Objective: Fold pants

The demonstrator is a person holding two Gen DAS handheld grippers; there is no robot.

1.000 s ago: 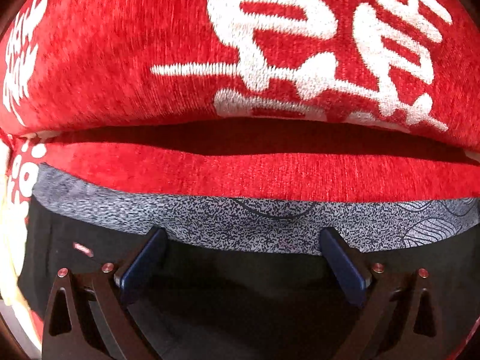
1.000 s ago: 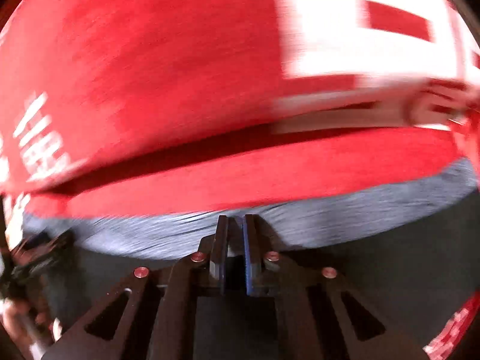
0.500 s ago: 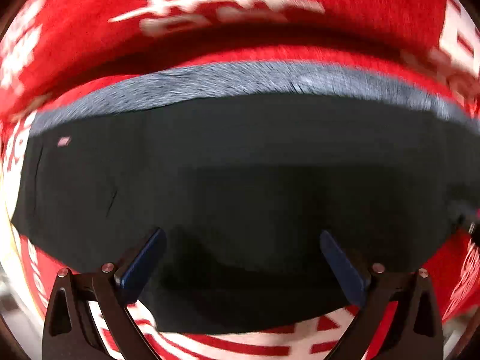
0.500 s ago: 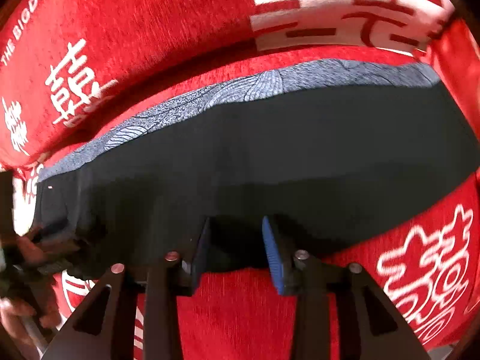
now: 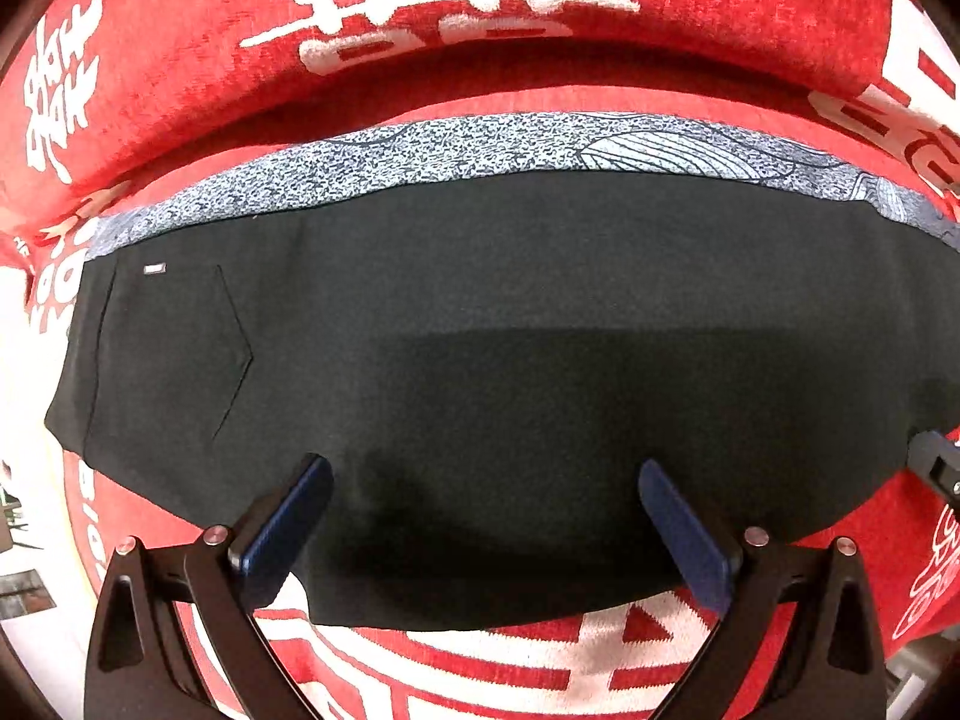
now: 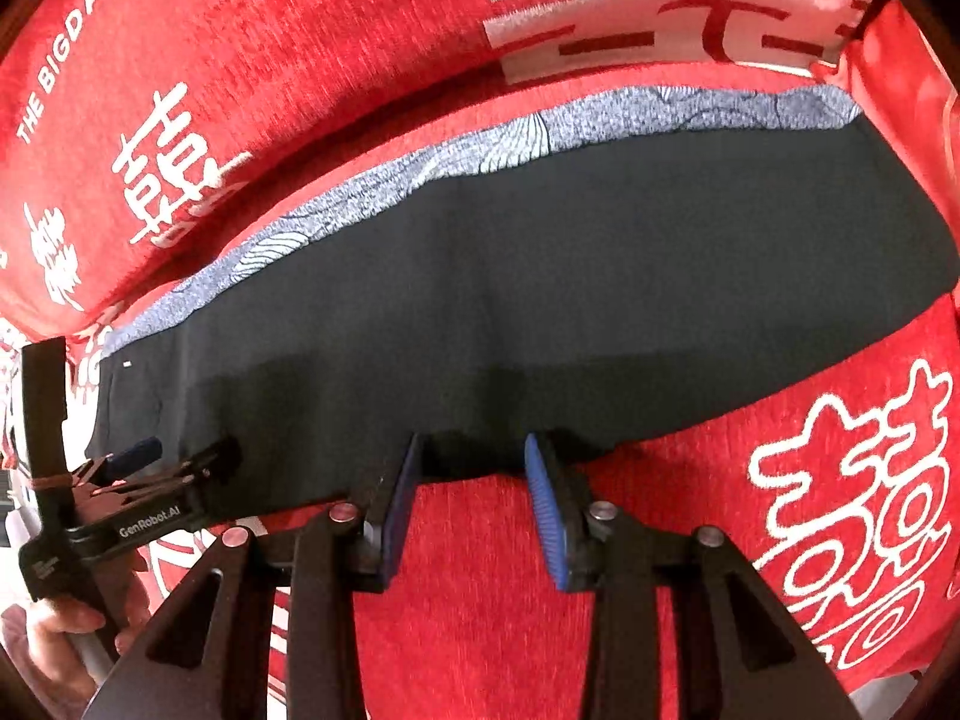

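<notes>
Black pants (image 5: pixel 510 360), folded into a long flat band, spread just beyond the fingers (image 6: pixel 543 498), near edge between the parted tips.

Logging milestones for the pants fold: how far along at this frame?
Done: the black pants lie folded lengthwise as one flat band on the red blanket, patterned grey fabric along the far edge. In hand: nothing; both left tongs and right tongs are open, pads off the cloth. Left: probably a crosswise fold; the band looks long.
</notes>
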